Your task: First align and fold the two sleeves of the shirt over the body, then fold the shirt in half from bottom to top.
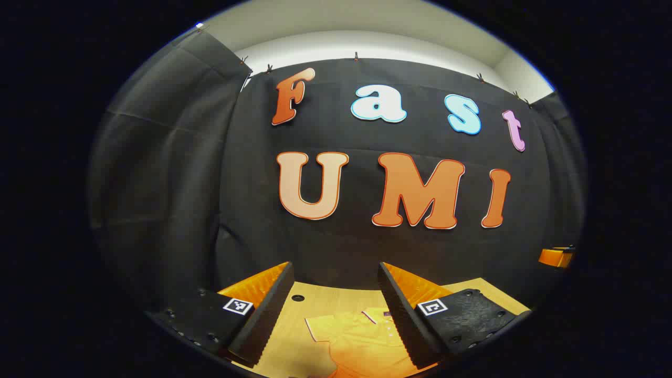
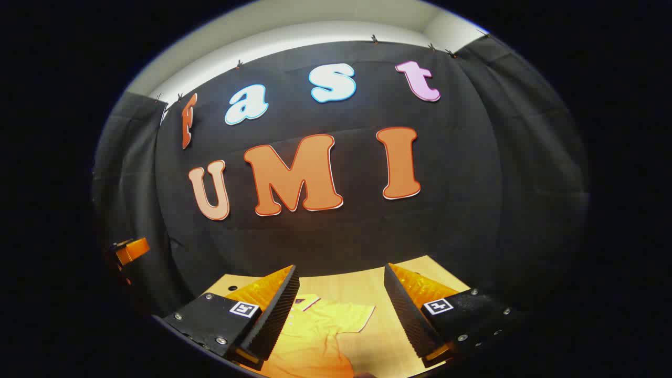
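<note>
The shirt (image 1: 362, 341) is lying flat on the worktop (image 1: 320, 302), low down between the left gripper (image 1: 336, 310) fingers, collar pointing toward the back wall and one short sleeve (image 1: 317, 328) sticking out toward the left finger. In the right gripper view the other sleeve (image 2: 349, 315) sits between that gripper's (image 2: 341, 312) fingers, closer to the left one, still spread out, so I'd say no folding has happened yet. Both sets of fingers are spread wide with nothing in them, held up above the cloth, which looks to me like lining up one gripper per sleeve. The worktop is pale wood with a small dark hole (image 1: 297, 297) just past the left finger. Black cloth (image 1: 184, 184) walls the booth, white wall above.
</note>
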Demonstrator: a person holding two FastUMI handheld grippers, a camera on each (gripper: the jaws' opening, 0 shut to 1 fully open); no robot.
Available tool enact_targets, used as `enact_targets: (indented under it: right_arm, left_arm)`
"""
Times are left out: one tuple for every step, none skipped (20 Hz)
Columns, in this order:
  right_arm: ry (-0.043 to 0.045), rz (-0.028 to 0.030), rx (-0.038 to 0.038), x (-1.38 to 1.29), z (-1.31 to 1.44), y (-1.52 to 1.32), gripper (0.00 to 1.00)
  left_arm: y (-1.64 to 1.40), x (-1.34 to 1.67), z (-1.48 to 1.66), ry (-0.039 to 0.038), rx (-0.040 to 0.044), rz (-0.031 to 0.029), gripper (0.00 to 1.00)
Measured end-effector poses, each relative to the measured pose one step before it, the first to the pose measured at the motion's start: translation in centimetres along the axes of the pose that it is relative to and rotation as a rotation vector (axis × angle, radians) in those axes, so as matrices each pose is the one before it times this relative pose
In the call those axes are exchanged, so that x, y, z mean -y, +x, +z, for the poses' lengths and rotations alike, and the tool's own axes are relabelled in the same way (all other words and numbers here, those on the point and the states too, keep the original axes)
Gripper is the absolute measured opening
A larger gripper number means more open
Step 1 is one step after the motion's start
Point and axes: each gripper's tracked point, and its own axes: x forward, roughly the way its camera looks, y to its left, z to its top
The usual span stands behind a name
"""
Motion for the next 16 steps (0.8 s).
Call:
enact_targets:
  right_arm:
    - [-0.00246,0.00022,-0.00166,0.321,0.283,0.815,0.98]
    - [-0.01736,0.00074,0.00482,0.301,0.351,0.697,0.98]
    - [-0.02502,-0.0031,0.00601,0.382,0.181,0.695,0.98]
    - [-0.02313,0.00001,0.00287,0.258,-0.073,0.589,0.98]
    - [-0.01463,0.00364,-0.00208,0.15,-0.07,0.45,0.98]
    - [-0.00402,0.00493,-0.00333,0.089,-0.153,0.398,0.98]
    - [-0.0007,0.00764,-0.00424,-0.018,-0.127,0.321,0.98]
    - [0.00105,0.00382,-0.00746,0.07,-0.228,0.39,0.98]
    - [0.00174,0.00102,-0.00664,0.083,-0.145,0.252,0.98]
    - [-0.00169,0.00497,-0.00573,-0.073,-0.082,0.19,0.98]
    - [-0.00114,-0.0042,-0.00557,0.089,-0.162,0.194,0.98]
    - [-0.00023,-0.00326,-0.00666,0.088,-0.107,0.123,0.98]
    - [0.00085,-0.00581,-0.00248,0.039,-0.022,0.151,0.98]
    - [-0.00105,-0.00797,-0.00447,0.018,-0.135,0.088,0.98]
    - [-0.00098,-0.01315,-0.00451,0.08,-0.145,0.16,0.98]
    - [-0.00154,-0.01297,-0.00411,0.012,-0.028,0.011,0.98]
  left_arm:
    - [0.558,0.112,0.031,0.00308,-0.00165,0.01168,0.98]
    - [0.468,-0.058,-0.357,0.00661,-0.001,0.01586,0.98]
    - [0.418,0.133,-0.176,0.00266,-0.00643,0.00941,0.98]
    - [0.409,0.314,-0.31,-0.00565,-0.0104,0.00556,0.98]
    - [0.341,0.201,-0.088,-0.01416,-0.00472,0.00012,0.98]
    - [0.201,0.334,-0.219,-0.0126,-0.00316,-0.00137,0.98]
    - [0.278,0.032,-0.117,-0.00217,-0.00316,0.00842,0.98]
    - [0.171,-0.404,-0.093,0.00765,0.00074,0.01664,0.98]
    - [0.254,-0.198,0.032,0.01301,0.00332,0.01491,0.98]
    - [0.23,0.052,-0.009,0.01966,0.00234,0.0051,0.98]
    - [0.254,-0.064,0.045,0.02092,0.00125,0.00645,0.98]
    - [0.159,-0.126,0.045,0.01887,-0.00083,0.0022,0.98]
    - [0.265,0.03,0.035,0.01135,-0.00002,-0.00429,0.98]
    - [0.389,0.133,0.034,0.00503,0.00099,-0.01024,0.98]
    - [0.37,0.001,0.059,0.00192,0.00232,-0.00848,0.98]
    - [0.558,-0.145,-0.105,0.00372,-0.00536,-0.00655,0.98]
